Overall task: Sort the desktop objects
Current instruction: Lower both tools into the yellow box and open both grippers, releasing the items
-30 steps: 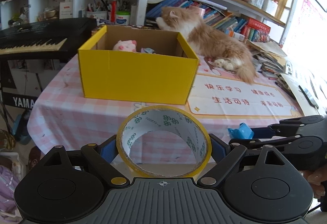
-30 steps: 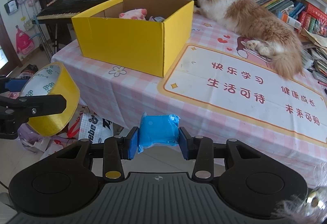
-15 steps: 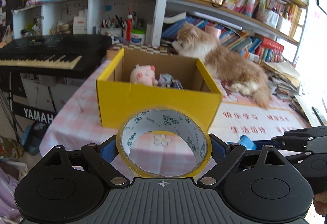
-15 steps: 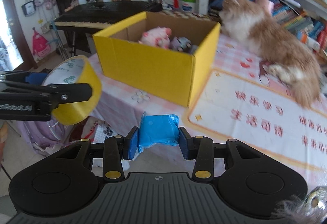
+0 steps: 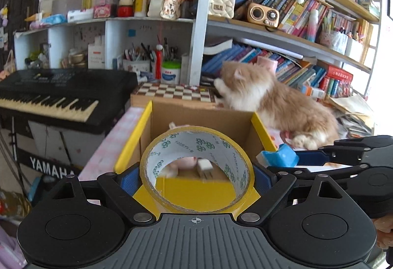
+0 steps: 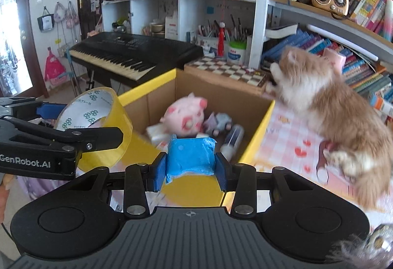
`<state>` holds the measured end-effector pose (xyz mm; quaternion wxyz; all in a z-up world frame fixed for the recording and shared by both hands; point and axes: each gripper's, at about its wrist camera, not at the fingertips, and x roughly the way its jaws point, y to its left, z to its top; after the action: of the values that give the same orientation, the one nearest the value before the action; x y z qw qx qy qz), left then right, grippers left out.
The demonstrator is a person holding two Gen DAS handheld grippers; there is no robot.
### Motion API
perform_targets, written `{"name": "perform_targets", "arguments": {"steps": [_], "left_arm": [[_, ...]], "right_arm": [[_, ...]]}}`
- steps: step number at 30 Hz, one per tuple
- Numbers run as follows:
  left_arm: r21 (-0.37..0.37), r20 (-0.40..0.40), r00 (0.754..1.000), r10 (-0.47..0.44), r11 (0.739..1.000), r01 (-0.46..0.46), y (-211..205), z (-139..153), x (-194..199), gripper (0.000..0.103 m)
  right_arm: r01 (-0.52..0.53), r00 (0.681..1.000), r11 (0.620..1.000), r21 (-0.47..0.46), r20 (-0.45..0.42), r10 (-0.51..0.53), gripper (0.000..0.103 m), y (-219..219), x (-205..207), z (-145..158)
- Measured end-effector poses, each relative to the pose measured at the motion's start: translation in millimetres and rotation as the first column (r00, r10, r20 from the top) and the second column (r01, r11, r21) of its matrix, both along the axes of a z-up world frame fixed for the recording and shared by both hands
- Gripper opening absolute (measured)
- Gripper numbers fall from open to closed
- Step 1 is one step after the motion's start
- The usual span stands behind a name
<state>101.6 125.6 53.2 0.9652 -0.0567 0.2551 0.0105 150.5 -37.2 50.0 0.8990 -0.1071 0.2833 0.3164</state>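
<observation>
My left gripper [image 5: 196, 179] is shut on a big roll of yellow tape [image 5: 231, 156], held upright just above the near wall of the yellow cardboard box [image 5: 132, 141]. My right gripper [image 6: 191, 167] is shut on a blue soft packet [image 6: 190, 156], over the box's near edge. The same packet [image 5: 280, 158] shows at the right of the left wrist view, and the tape roll [image 6: 115, 119] at the left of the right wrist view. Inside the box [image 6: 260, 126] lie a pink plush pig [image 6: 185, 116], a small grey toy [image 6: 219, 122] and a white tube [image 6: 233, 138].
An orange and white cat [image 6: 343, 106] lies on the pink checked tablecloth [image 6: 287, 141] right of the box, close to my right gripper. A chessboard box [image 5: 172, 93] sits behind the yellow box. A black keyboard [image 5: 56, 94] stands to the left, crowded bookshelves [image 5: 307, 30] behind.
Both grippers have risen and come forward from below the table edge to the box's near wall, still holding the tape roll and the blue packet. The box's inside now shows.
</observation>
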Motion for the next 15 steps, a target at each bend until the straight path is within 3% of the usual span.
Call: {"name": "perform_targets", "arguments": {"steps": [9, 15], "left_arm": [[0.029, -0.033, 0.999, 0.011, 1.000, -0.010, 2.9, -1.5, 56.5, 0.091], [0.058, -0.081, 0.996, 0.022, 0.998, -0.018, 2.4, -11.1, 92.8, 0.091]], "right_arm": [[-0.024, 1.000, 1.000, -0.019, -0.010, 0.024, 0.038, 15.7, 65.0, -7.1], [-0.061, 0.998, 0.993, -0.101, 0.010, 0.062, 0.038, 28.9, 99.0, -23.6]]}}
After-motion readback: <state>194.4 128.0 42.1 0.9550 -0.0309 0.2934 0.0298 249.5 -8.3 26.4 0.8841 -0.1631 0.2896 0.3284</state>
